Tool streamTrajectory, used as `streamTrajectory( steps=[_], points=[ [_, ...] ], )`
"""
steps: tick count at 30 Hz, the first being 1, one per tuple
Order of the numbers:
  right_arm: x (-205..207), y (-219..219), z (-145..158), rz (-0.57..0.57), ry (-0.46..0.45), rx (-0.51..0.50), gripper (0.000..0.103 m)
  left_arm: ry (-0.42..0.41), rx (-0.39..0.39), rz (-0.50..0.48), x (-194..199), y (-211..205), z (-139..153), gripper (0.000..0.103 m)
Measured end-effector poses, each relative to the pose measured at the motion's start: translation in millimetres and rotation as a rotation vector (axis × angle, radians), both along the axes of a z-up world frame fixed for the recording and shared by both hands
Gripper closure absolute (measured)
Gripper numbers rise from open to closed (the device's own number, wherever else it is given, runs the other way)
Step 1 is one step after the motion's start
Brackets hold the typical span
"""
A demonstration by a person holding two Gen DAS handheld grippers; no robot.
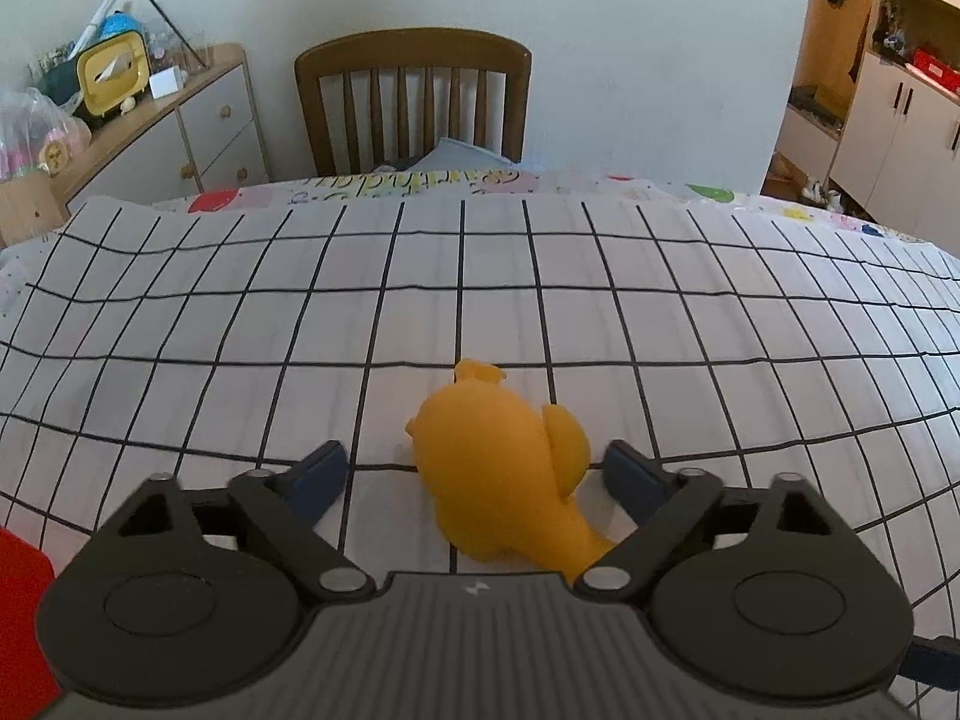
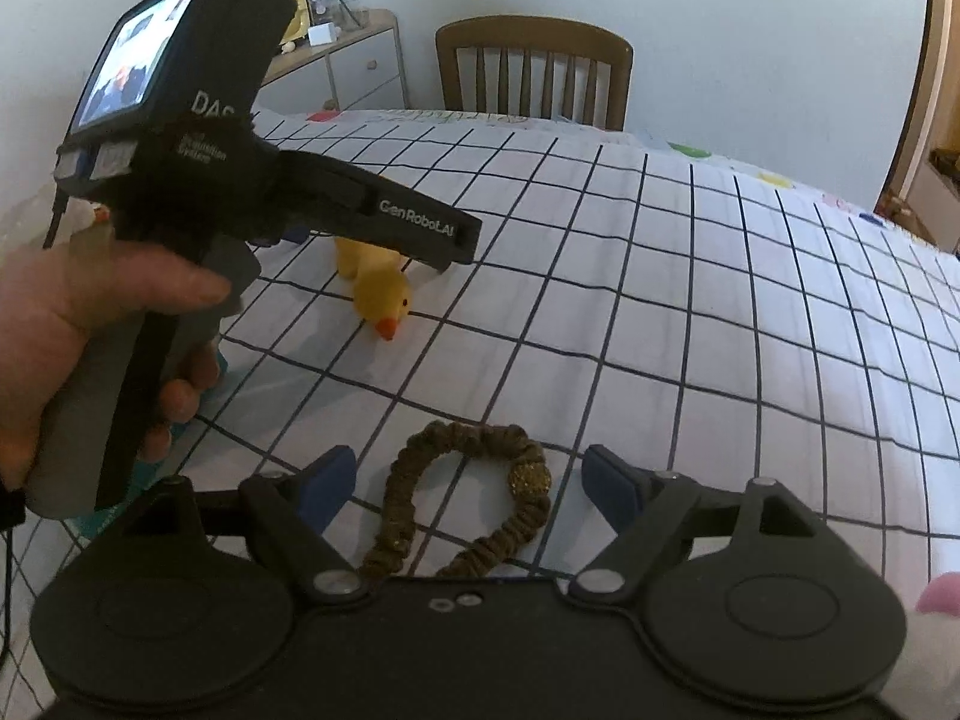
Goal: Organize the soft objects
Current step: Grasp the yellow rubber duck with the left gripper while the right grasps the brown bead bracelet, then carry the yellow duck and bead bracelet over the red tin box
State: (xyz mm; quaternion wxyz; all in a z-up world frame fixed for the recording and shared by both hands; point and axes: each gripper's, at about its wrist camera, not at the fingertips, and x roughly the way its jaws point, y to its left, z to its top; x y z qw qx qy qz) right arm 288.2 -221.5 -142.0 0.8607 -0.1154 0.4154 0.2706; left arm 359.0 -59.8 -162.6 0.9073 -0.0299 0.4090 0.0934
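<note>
A yellow rubber duck [image 1: 504,468] lies on the checked cloth [image 1: 240,324], between the spread fingers of my left gripper [image 1: 477,474], which is open around it. The right wrist view shows the same duck [image 2: 381,294] under the left gripper's body [image 2: 252,180], its orange beak pointing toward me. A brown fabric scrunchie [image 2: 474,504] lies on the cloth between the fingers of my right gripper [image 2: 468,483], which is open and not touching it.
A wooden chair [image 1: 414,102] stands at the table's far edge. A sideboard [image 1: 174,132] with clutter stands at the back left. A red object [image 1: 21,600] shows at the lower left, and a white and pink soft thing [image 2: 936,624] at the lower right.
</note>
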Motion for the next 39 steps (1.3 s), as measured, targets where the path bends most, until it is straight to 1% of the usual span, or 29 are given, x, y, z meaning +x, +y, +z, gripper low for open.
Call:
streamTrajectory(
  steps=[1, 2, 3, 4, 5, 6, 7, 8, 9, 11, 13, 15, 22, 24, 32, 34, 39],
  points=[
    [-2, 2, -1, 0.004, -0.016, -0.014, 0.028, -0.002, 0.003, -0.001, 0, 0, 1, 0.020],
    [-4, 3, -2, 0.010, -0.030, -0.026, 0.032, -0.003, 0.003, 0.000, 0, 0, 2, 0.026],
    [-6, 4, -2, 0.016, -0.042, -0.035, 0.040, -0.006, 0.003, 0.001, 0, 0, 3, 0.033],
    [-7, 3, -2, 0.021, -0.054, -0.039, 0.045, -0.010, 0.005, 0.003, -1, 0, 4, 0.038],
    [-7, 2, -1, 0.023, -0.057, -0.037, 0.050, -0.013, 0.003, 0.003, -1, 1, 4, 0.046],
    [-6, 1, -1, 0.021, -0.056, -0.036, 0.056, -0.014, -0.002, 0.001, -1, 1, 5, 0.051],
    [-6, -1, 0, 0.019, -0.056, -0.035, 0.059, -0.013, -0.007, -0.004, -2, 1, 7, 0.055],
    [-5, -2, 1, 0.018, -0.056, -0.035, 0.067, -0.013, -0.014, -0.012, -2, 1, 8, 0.062],
    [-5, -4, 2, 0.015, -0.053, -0.034, 0.075, -0.013, -0.020, -0.018, -3, 0, 9, 0.063],
    [-5, -8, 4, 0.007, -0.041, -0.025, 0.082, -0.010, -0.004, -0.028, -5, -1, 10, 0.067],
    [-7, -11, 5, 0.000, -0.035, -0.016, 0.082, -0.011, -0.001, -0.041, -8, -1, 11, 0.069],
    [-14, -15, 6, -0.009, -0.050, -0.019, 0.083, -0.008, -0.010, -0.043, -13, -1, 13, 0.070],
    [-35, -26, 16, -0.020, -0.061, -0.002, 0.083, -0.011, -0.028, -0.041, -33, 6, 20, 0.071],
    [-39, -28, 21, -0.021, -0.070, 0.002, 0.083, -0.020, -0.021, -0.031, -40, 7, 25, 0.071],
    [-56, -37, 55, -0.024, -0.094, 0.047, 0.083, -0.047, -0.047, -0.039, -64, 9, 57, 0.071],
    [-60, -39, 64, -0.023, -0.096, 0.063, 0.083, -0.050, -0.043, -0.050, -72, 6, 66, 0.071],
    [-76, -40, 87, -0.009, -0.134, 0.090, 0.083, -0.059, -0.055, -0.057, -95, 6, 86, 0.071]
  ],
)
